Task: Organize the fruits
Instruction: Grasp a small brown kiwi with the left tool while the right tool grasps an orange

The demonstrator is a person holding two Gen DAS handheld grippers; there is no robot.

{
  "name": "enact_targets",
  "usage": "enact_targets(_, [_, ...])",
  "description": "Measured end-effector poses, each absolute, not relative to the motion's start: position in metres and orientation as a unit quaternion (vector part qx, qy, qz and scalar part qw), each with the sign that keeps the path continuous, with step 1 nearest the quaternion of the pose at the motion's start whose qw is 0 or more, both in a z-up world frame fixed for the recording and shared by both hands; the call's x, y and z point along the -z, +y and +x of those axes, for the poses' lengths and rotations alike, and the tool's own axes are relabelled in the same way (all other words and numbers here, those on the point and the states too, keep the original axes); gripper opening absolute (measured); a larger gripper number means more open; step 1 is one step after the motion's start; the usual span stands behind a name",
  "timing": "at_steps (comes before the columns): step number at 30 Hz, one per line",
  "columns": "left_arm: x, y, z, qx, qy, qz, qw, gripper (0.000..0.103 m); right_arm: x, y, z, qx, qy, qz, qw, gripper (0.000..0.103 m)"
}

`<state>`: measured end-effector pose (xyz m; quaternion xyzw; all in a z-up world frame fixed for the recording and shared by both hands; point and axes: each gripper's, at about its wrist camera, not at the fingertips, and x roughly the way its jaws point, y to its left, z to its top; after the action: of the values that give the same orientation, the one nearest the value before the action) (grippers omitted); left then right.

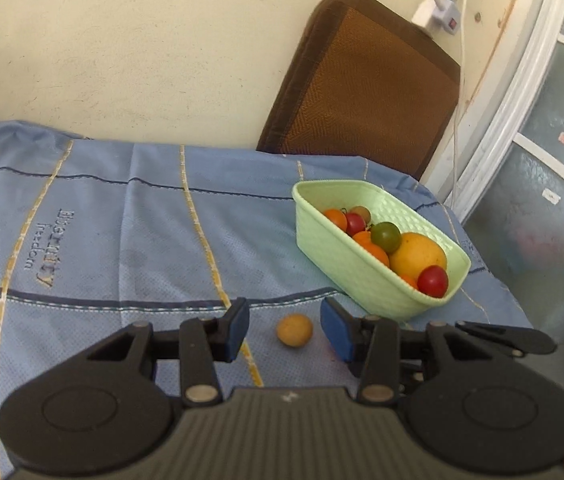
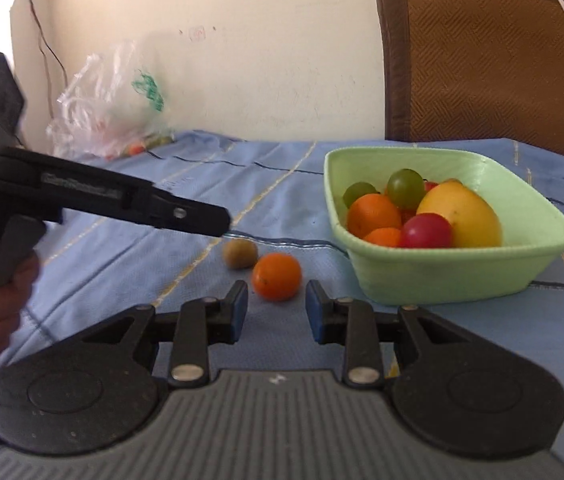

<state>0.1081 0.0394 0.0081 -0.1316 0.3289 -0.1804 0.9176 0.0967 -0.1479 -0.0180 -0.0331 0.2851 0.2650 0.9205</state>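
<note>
My left gripper [image 1: 284, 330] is spread wide around a small tan fruit [image 1: 294, 330] on the blue cloth [image 1: 122, 240]. My right gripper [image 2: 276, 310] gapes empty just short of a small orange [image 2: 277, 276], both beside the green basket [image 2: 442, 276] of fruit.

Matte black linkage grippers [image 1: 284, 332] [image 2: 276, 312], blue finger pads [image 1: 334, 330] (silver pivot pins), ribbed grey bases.

Both wrist views look low and close, seemingly sharing the green basket [image 1: 362, 276].

Brown chair [image 2: 494, 60], plastic bag [image 2: 110, 104], blue tablecloth [image 1: 122, 232]
</note>
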Motion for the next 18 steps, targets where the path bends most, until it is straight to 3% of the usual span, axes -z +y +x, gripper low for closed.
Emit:
enact_targets(4, [-0.007, 0.042, 0.109, 0.183, 0.330, -0.129, 0.917, 0.041, 0.022, -0.143, 0.105, -0.269, 0.296, -0.031, 0.916, 0.041])
enact_targets(7, [-0.002, 0.034, 0.112, 0.184, 0.335, -0.118, 0.917, 0.041, 0.021, -0.147, 0.100, -0.267, 0.293, -0.033, 0.918, 0.033])
enact_targets(18, [0.008, -0.005, 0.119, 0.183, 0.342, -0.049, 0.920, 0.040, 0.021, -0.174, 0.070, -0.247, 0.270, -0.003, 0.931, 0.033])
